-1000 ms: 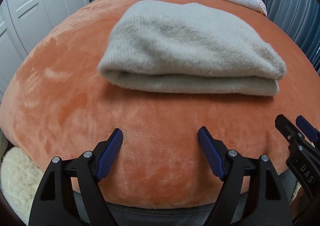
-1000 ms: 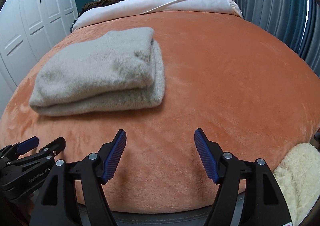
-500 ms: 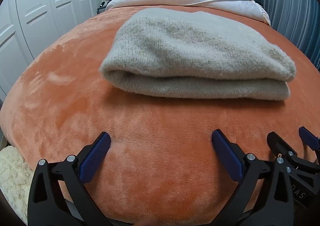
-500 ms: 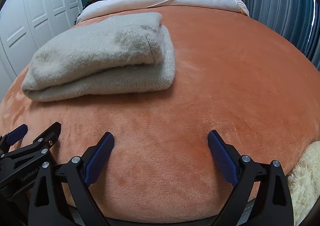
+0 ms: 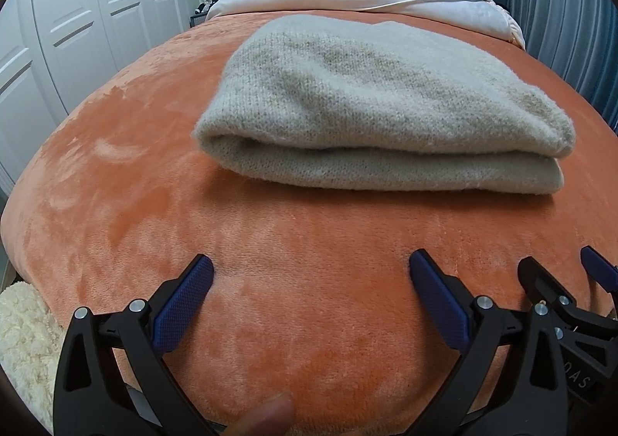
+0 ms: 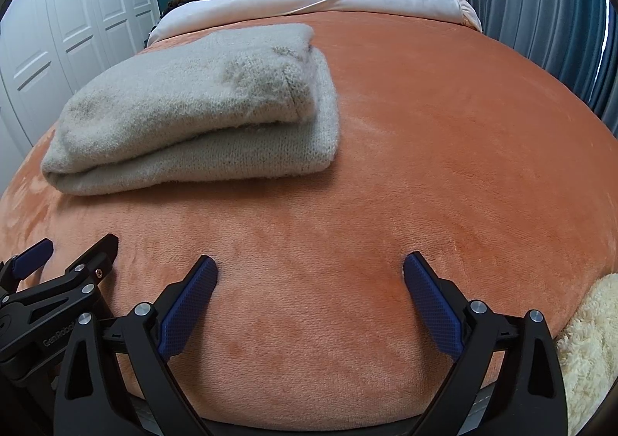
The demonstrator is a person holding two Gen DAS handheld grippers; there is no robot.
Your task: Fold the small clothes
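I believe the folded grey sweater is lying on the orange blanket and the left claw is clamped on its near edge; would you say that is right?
Not quite. The folded grey sweater does lie on the orange blanket, but the left claw is open and empty, with its pads on the blanket short of the sweater. The left wrist view shows this.

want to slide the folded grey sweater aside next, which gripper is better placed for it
Left, probably. The folded grey sweater lies straight ahead of the left gripper; from the right gripper it sits off to the left. Both are open and empty.
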